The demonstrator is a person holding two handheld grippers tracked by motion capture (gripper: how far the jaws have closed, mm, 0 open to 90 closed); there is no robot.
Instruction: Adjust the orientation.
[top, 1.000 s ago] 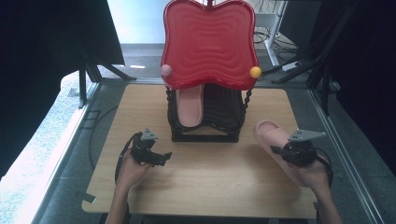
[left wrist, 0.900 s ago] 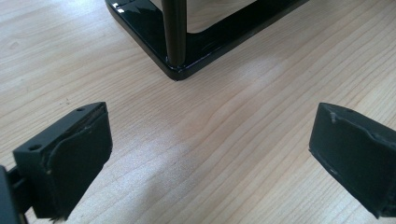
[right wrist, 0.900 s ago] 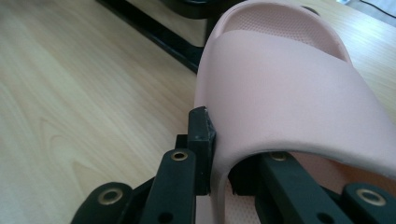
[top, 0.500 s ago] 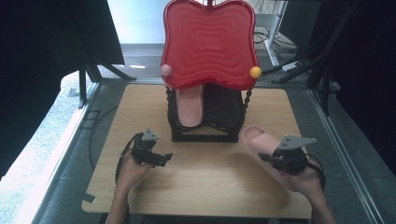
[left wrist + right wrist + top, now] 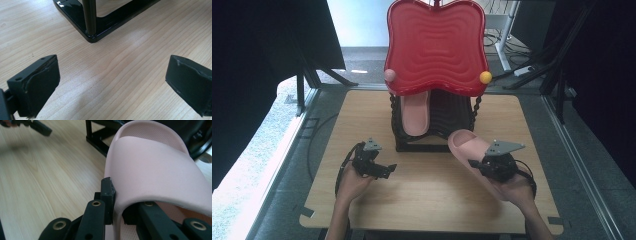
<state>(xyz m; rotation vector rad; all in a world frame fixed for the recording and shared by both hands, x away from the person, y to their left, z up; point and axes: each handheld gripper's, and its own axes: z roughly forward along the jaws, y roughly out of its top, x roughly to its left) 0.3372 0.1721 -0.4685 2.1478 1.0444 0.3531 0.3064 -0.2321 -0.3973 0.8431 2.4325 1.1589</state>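
My right gripper (image 5: 484,164) is shut on a pink slipper (image 5: 468,149), pinching the edge of its strap (image 5: 160,167) between the jaws. The slipper hangs just above the wooden table (image 5: 432,200), its toe pointing toward the black shoe rack (image 5: 432,120). A second pink slipper (image 5: 415,114) lies in the rack under its red wavy top (image 5: 437,47). My left gripper (image 5: 379,169) rests low over the table left of the rack's front, jaws wide apart and empty, with the rack's base corner (image 5: 93,37) just ahead.
The rack carries a pink ball (image 5: 390,75) and a yellow ball (image 5: 485,77) at its sides. Bare table (image 5: 120,75) spreads in front of the rack. Dark stands and cables (image 5: 532,70) sit beyond the table's far right.
My right gripper has carried the slipper leftward, toward the rack's front. The left gripper has stayed where it was.
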